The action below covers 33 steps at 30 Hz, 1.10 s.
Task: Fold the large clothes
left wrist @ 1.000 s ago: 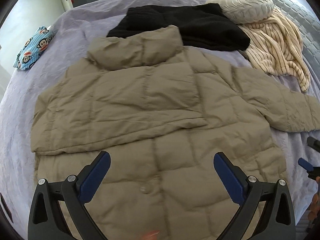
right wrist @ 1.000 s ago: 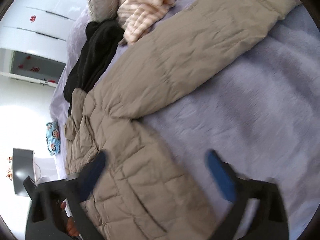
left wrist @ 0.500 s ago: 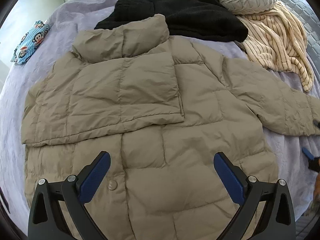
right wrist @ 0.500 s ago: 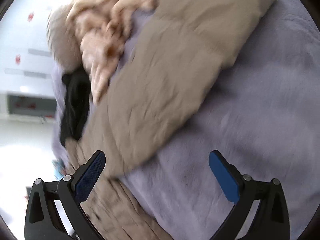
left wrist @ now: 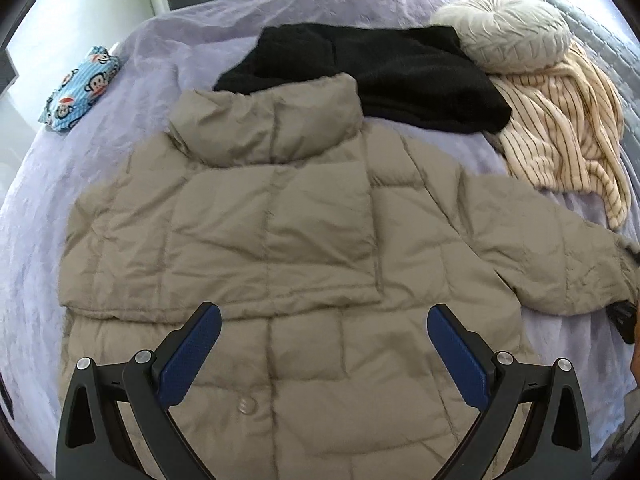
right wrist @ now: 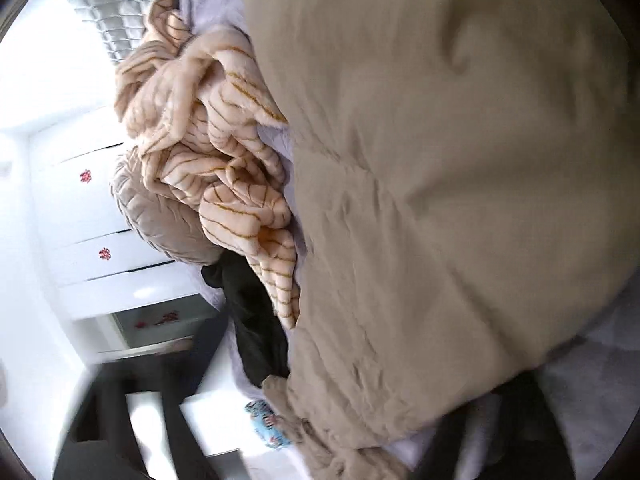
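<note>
Khaki puffer jacket (left wrist: 296, 248) lies flat on the purple bed (left wrist: 132, 92), one sleeve already folded across; right gripper (left wrist: 624, 316) closing on the outstretched right sleeve cuff (left wrist: 592, 276); left gripper (left wrist: 324, 344) released above the hem; next, carry sleeve leftward over the body.

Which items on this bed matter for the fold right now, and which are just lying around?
In play: tan puffer jacket, its outstretched sleeve, right gripper closing at the cuff.

Lying about: black garment, striped blanket, round cushion, monkey-print cloth.
</note>
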Motion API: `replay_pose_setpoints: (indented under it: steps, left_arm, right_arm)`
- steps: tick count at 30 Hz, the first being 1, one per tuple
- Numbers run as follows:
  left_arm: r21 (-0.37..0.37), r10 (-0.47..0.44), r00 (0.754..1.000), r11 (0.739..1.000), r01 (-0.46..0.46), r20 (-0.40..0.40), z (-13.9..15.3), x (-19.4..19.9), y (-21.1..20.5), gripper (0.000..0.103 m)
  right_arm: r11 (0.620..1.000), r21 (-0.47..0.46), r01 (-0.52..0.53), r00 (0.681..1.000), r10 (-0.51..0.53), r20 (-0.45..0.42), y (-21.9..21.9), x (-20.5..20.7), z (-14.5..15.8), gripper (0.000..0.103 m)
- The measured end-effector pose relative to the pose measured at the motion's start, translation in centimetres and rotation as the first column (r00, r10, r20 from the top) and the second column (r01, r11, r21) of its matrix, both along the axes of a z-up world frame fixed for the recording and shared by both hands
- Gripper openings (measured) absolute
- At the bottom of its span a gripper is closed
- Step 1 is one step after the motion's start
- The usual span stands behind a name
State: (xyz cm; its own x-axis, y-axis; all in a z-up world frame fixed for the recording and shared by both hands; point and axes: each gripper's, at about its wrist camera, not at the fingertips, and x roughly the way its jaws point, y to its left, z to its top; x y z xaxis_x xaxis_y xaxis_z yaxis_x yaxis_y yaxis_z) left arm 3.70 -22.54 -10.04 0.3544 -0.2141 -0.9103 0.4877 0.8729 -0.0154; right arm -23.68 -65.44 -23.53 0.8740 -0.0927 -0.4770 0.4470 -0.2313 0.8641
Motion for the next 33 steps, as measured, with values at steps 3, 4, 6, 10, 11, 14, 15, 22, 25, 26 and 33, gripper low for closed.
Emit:
replay_pose_setpoints:
  steps: [3,4,6,10,11,14,15,22,25,26,33]
  left_arm:
    - [-0.001,0.027,0.999,1.0,-0.027,0.024,0.4,0.9,1.1,0.103]
    - [-0.004,0.034,0.999,0.999,-0.034,0.027,0.5,1.2,1.5,0.103]
    - [-0.011,0.057,0.998,0.998,-0.057,0.03,0.5,2.0,2.7,0.103]
    - [-0.009,0.097,0.995,0.995,-0.096,0.032,0.1,3.5,5.4,0.103]
    - [-0.004,0.104,0.994,0.995,-0.104,0.038,0.0,3.8,5.9,0.103]
    - [0.008,0.127,0.99,0.992,-0.128,0.059,-0.3,4.8,8.0,0.103]
    - [0.005,0.137,0.988,0.991,-0.137,0.065,-0.3,5.2,9.0,0.103]
    - [0.01,0.187,0.976,0.982,-0.189,0.117,-0.4,8.0,14.5,0.103]
    - [0.002,0.213,0.97,0.977,-0.215,0.114,-0.9,9.0,16.9,0.103]
    - [0.004,0.22,0.969,0.975,-0.222,0.113,-1.2,9.3,17.6,0.103]
    - [0.01,0.225,0.969,0.974,-0.227,0.098,-3.6,10.2,19.4,0.103]
  right_arm:
    - [0.998,-0.044,-0.037,0.999,0.037,0.011,0.6,1.6,1.2,0.01]
    - [0.997,-0.065,-0.05,0.999,0.05,0.008,0.9,2.1,1.8,0.01]
    - [0.987,-0.126,-0.104,0.994,0.106,0.004,1.8,4.2,3.7,0.01]
    - [0.919,-0.293,-0.264,0.964,0.261,-0.05,5.2,9.3,8.3,0.01]
    - [0.892,-0.333,-0.307,0.951,0.301,-0.069,6.2,10.8,9.4,0.01]
    - [0.738,-0.49,-0.464,0.881,0.44,-0.171,11.5,17.3,13.4,0.01]
    - [0.697,-0.518,-0.495,0.862,0.466,-0.198,12.9,18.5,14.0,0.01]
    - [0.284,-0.608,-0.742,0.615,0.65,-0.447,29.3,31.5,13.6,0.01]
    - [0.181,-0.546,-0.818,0.514,0.655,-0.554,34.4,34.8,9.7,0.01]
    - [0.165,-0.52,-0.838,0.488,0.654,-0.579,35.5,35.3,8.4,0.01]
    - [0.179,-0.354,-0.918,0.382,0.638,-0.668,36.5,36.8,0.8,0.014]
